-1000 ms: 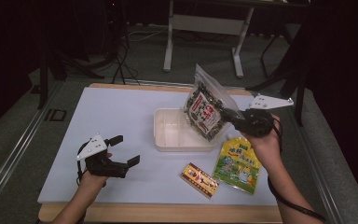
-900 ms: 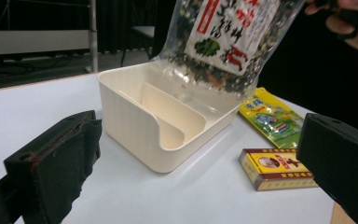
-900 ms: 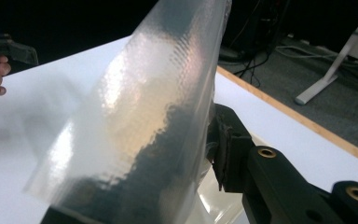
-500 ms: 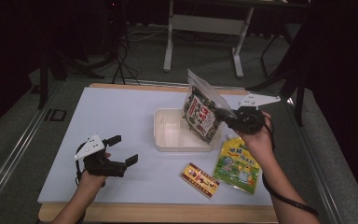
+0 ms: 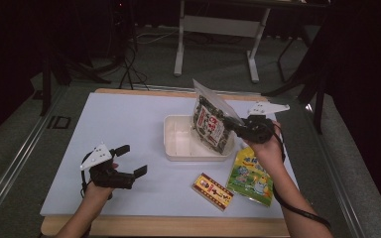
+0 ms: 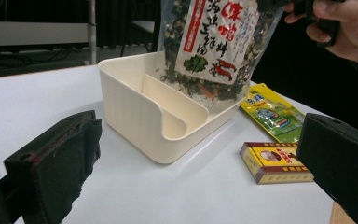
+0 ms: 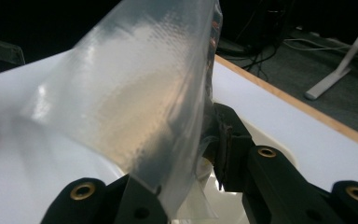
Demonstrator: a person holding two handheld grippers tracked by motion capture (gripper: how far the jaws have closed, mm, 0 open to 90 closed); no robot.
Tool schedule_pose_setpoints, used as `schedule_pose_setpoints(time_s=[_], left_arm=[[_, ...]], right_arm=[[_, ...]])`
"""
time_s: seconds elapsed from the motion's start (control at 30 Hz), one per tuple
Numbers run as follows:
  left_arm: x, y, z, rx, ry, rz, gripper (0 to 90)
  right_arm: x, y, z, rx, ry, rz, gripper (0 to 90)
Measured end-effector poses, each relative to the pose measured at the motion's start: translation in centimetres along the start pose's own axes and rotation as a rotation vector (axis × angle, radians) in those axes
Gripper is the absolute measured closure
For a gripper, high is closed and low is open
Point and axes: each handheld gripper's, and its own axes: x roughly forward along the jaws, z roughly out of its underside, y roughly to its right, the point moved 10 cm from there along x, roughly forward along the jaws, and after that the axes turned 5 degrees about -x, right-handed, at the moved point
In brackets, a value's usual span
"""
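My right gripper (image 5: 239, 127) is shut on the clear upper part of a seaweed snack bag (image 5: 210, 122), which hangs tilted with its lower end inside the cream divided bin (image 5: 174, 148). In the left gripper view the bag (image 6: 214, 42) dips into the bin's far compartment behind the divider (image 6: 172, 105). The right gripper view has the bag's clear plastic (image 7: 135, 107) pinched between the jaws. My left gripper (image 5: 127, 161) rests open on the table at the front left, well apart from the bin, with nothing between its pads (image 6: 60, 158).
A green and yellow snack pouch (image 5: 248, 173) and a small red and yellow box (image 5: 212, 191) lie on the white table near the front right. The bin (image 6: 140, 116) stands at the table's middle. Table legs and cables stand on the floor behind.
The right gripper has carried the seaweed bag leftward and downward, so its lower end now sits deeper in the bin. The left gripper has stayed put.
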Motion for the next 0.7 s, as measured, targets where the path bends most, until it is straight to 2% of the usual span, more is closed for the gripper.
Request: schedule_pose_setpoints(time_s=[0.1,0.13,0.27,0.43,0.63,0.7], left_arm=[[0.0,-0.1,0.1,-0.002,-0.001,0.001,0.0],[0.0,-0.1,0.1,-0.006,-0.001,0.001,0.0],[0.1,-0.2,0.2,-0.003,-0.009,-0.001,0.0],[0.2,-0.1,0.4,0.009,-0.019,0.003,0.0],[0.4,0.0,0.8,0.032,-0.034,-0.005,0.0],[0.4,-0.1,0.9,0.038,-0.038,-0.011,0.0]], right_arm=[[1.1,0.2,1.6,0.023,-0.037,-0.002,77.2],[1.3,0.2,2.1,0.043,-0.022,-0.017,77.2],[0.8,1.2,2.8,0.091,0.001,-0.022,76.7],[0.9,1.0,2.5,0.057,-0.024,-0.01,76.3],[0.8,1.0,2.5,0.049,-0.034,-0.002,74.7],[0.8,0.8,2.3,0.045,-0.038,0.004,70.1]])
